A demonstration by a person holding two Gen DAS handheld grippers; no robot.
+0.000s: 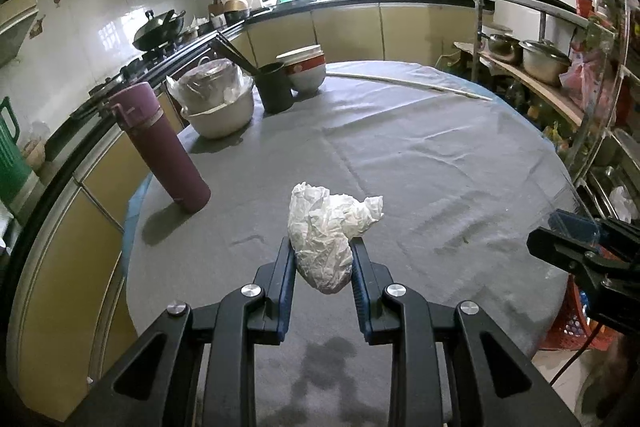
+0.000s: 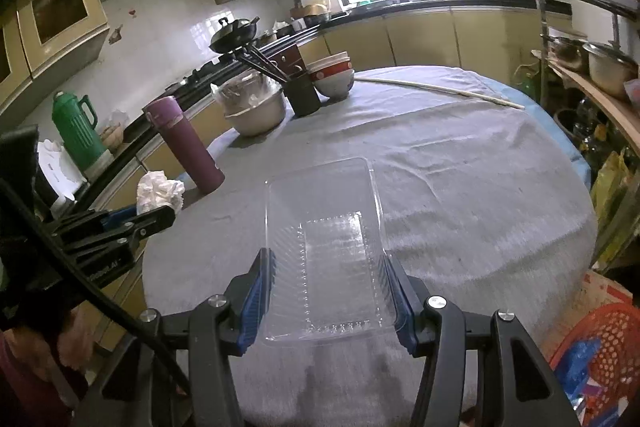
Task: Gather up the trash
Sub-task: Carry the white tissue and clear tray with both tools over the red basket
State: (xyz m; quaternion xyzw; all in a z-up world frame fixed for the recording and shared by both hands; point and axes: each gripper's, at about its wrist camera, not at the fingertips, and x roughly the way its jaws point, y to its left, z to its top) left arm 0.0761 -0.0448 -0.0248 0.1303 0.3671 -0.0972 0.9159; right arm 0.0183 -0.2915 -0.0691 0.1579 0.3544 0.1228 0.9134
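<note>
Over a round table (image 1: 420, 155) draped in grey cloth, the left gripper (image 1: 323, 259) is clamped on a crumpled white paper wad (image 1: 326, 227), held clear above the cloth near the table's near edge. The right gripper (image 2: 328, 291) pinches a clear plastic tray (image 2: 324, 251) between its blue pads, the tray lifted off the table and jutting forward over the near side. Near the table's left edge stands a purple flask (image 1: 160, 147). At the far left edge sit a covered bowl (image 1: 218, 107), a dark cup holding chopsticks (image 1: 274, 87) and stacked red-and-white bowls (image 1: 304, 71). A pale stick (image 1: 408, 83) lies along the far edge. A red basket (image 2: 600, 351) stands off the table's near right edge.
</note>
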